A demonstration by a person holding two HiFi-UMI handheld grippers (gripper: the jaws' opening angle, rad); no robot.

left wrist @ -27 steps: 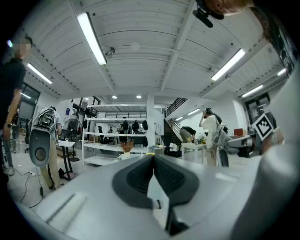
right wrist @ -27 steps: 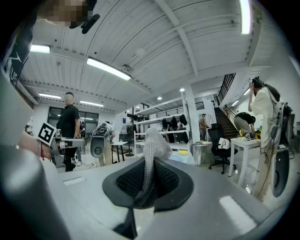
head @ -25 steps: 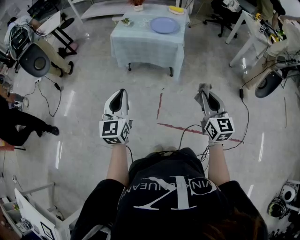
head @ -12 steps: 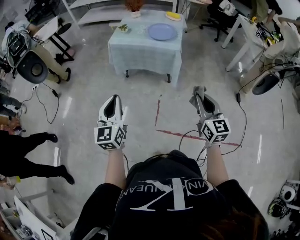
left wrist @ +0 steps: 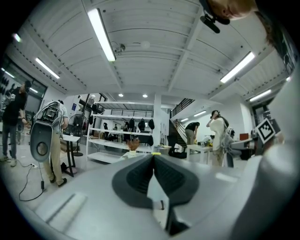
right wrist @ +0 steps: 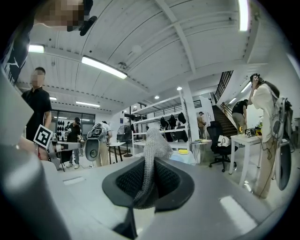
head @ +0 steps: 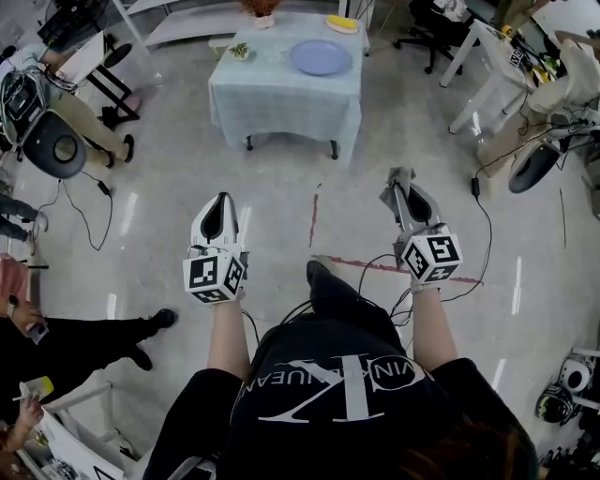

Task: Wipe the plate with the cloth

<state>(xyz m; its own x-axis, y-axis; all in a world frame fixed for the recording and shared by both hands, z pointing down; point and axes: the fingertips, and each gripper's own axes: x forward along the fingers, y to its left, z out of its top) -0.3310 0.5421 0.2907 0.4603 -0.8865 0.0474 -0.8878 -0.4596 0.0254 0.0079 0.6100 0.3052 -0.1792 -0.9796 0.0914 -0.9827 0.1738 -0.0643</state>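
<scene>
A blue plate [head: 320, 57] lies on a small table with a pale cloth cover [head: 281, 94], far ahead at the top of the head view. My right gripper [head: 397, 192] is shut on a grey cloth [head: 401, 177], which sticks up between the pads in the right gripper view as a grey cloth [right wrist: 152, 154]. My left gripper [head: 217, 208] is shut with nothing in it; its pads meet in the left gripper view [left wrist: 153, 161]. Both grippers hang over the floor, well short of the table.
A yellow object [head: 341, 22] and a small plant [head: 241, 51] also sit on the table. White desks and an office chair [head: 433, 33] stand at the right, cables [head: 487, 234] trail on the floor, and people stand at the left [head: 56, 337].
The view has shifted toward the table a little. A foot now shows ahead of the body. A person at the left has moved lower in the view.
</scene>
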